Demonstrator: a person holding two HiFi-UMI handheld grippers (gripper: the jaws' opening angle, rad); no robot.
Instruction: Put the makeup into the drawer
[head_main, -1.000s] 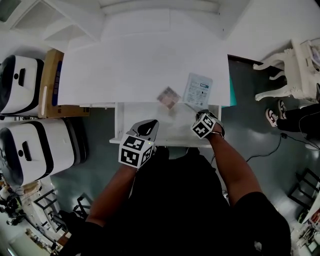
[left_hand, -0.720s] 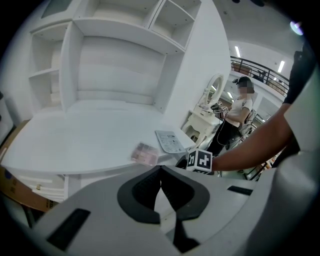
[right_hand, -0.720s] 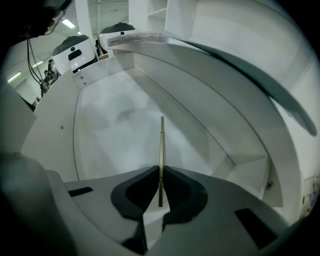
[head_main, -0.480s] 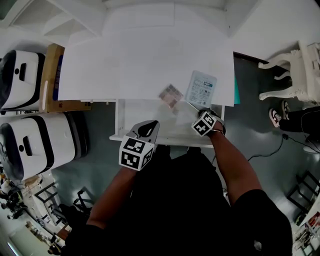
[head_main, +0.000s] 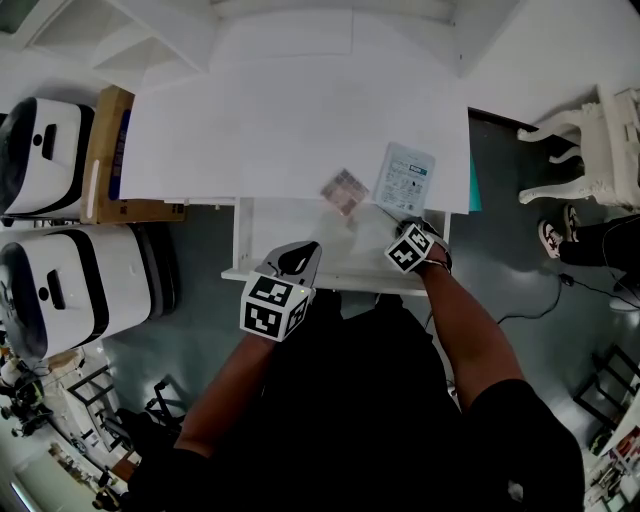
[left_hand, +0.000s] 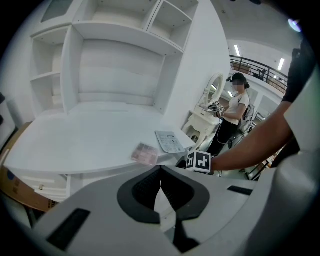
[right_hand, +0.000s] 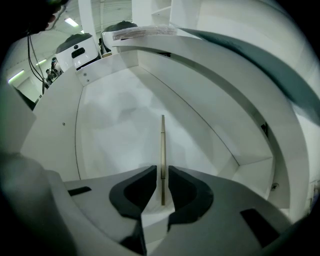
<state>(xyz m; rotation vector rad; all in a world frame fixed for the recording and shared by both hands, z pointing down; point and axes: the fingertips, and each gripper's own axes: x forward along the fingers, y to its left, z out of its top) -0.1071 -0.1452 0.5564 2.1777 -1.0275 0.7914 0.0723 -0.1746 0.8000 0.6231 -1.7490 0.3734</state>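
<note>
The right gripper (right_hand: 161, 174) has just been opening its jaws; they now stand a little apart, with a flat piece (right_hand: 162, 142) of makeup on edge between them, and a sliver of gap shows on each side of it, so the pads no longer pinch it. That piece is inside the open drawer (head_main: 290, 240), toward its right side, near the front; whether its far end rests on the drawer floor cannot be told. This reads as the release of one item, so the piece should tip flat or lean once the gripper lifts clear; a straight rise ought to keep a pad from dragging it out again.

The left gripper (left_hand: 160, 171) has its jaws pressed together at the tips and holds nothing; it has stayed at the drawer's front edge, left of centre.

Nothing else has shifted. A pinkish palette (head_main: 345, 190) lies at the front edge of the tabletop (head_main: 280, 120), just above the drawer; a pale sachet (head_main: 404, 180) lies just beside it, nearer the front right corner. Both are untouched, so the task looks partly done, with two items left on top.
</note>
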